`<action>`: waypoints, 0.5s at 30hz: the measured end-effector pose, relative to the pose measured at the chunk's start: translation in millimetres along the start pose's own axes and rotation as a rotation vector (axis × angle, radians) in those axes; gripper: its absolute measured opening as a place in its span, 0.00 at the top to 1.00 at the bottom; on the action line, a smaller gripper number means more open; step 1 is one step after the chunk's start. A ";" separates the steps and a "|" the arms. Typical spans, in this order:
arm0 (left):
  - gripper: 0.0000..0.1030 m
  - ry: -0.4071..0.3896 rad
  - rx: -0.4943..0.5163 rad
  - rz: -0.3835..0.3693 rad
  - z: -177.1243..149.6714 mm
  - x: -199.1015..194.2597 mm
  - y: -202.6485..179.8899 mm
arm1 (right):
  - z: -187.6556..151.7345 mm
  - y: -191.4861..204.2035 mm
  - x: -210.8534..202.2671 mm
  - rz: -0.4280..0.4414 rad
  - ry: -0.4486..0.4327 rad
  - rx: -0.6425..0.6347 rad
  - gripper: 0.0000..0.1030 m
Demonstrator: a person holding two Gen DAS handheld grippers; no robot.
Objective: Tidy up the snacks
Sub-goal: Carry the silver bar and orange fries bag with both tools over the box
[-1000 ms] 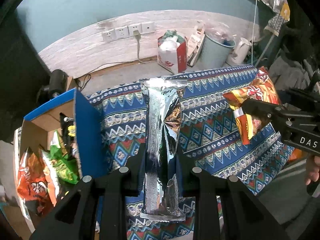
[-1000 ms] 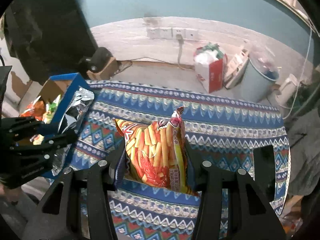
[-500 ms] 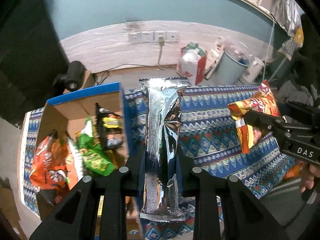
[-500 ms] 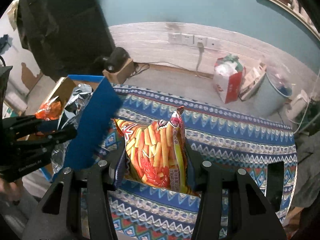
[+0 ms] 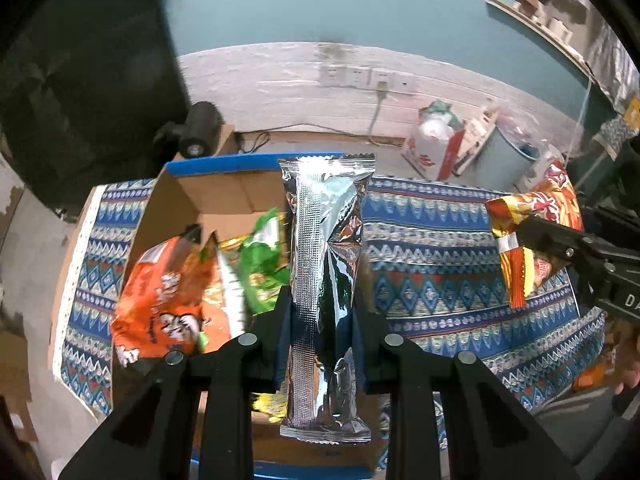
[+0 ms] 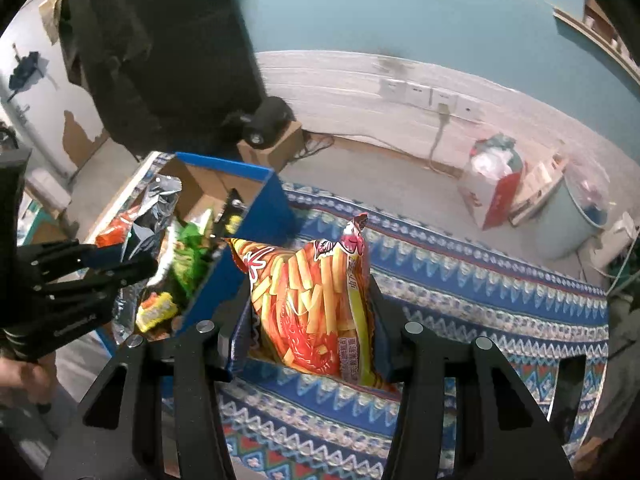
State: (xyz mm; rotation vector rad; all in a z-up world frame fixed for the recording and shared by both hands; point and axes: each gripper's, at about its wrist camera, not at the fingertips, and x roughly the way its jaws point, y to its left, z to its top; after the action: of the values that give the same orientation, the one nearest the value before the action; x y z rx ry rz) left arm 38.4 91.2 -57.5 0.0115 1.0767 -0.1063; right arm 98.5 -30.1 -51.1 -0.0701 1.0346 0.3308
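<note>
My left gripper (image 5: 322, 312) is shut on a long silver foil snack pack (image 5: 326, 240) and holds it upright above the open blue cardboard box (image 5: 224, 164). The box holds an orange bag (image 5: 168, 304), a green bag (image 5: 264, 264) and other snacks. My right gripper (image 6: 312, 304) is shut on an orange fries snack bag (image 6: 316, 300), held above the patterned cloth just right of the box (image 6: 264, 204). The fries bag also shows at the right of the left wrist view (image 5: 536, 220), and the silver pack at the left of the right wrist view (image 6: 156, 208).
A blue patterned cloth (image 5: 440, 248) covers the table under the box. Behind the table are a black lamp-like object on a carton (image 5: 200, 136), wall sockets (image 5: 360, 78), a red-and-white bag (image 5: 436, 148) and a pale bin (image 5: 512, 156).
My left gripper has swung left with the silver pack, from over the cloth to over the open box. My right gripper with the fries bag has moved left, closer to the box.
</note>
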 end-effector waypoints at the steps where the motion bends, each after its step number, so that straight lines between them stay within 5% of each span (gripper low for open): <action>1: 0.75 0.003 -0.009 0.002 -1.1 1.1 5.0 | 2.0 4.6 2.0 0.005 0.002 -0.006 0.53; 15: 0.72 0.062 -0.098 0.029 -14.8 18.4 51.2 | 23.8 56.9 37.2 0.063 0.037 -0.067 0.53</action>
State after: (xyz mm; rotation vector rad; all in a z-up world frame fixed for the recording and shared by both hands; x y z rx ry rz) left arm 38.8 141.6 -82.9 -0.0583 1.1423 -0.0274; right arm 118.4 37.7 -65.0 -0.1041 1.0638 0.4221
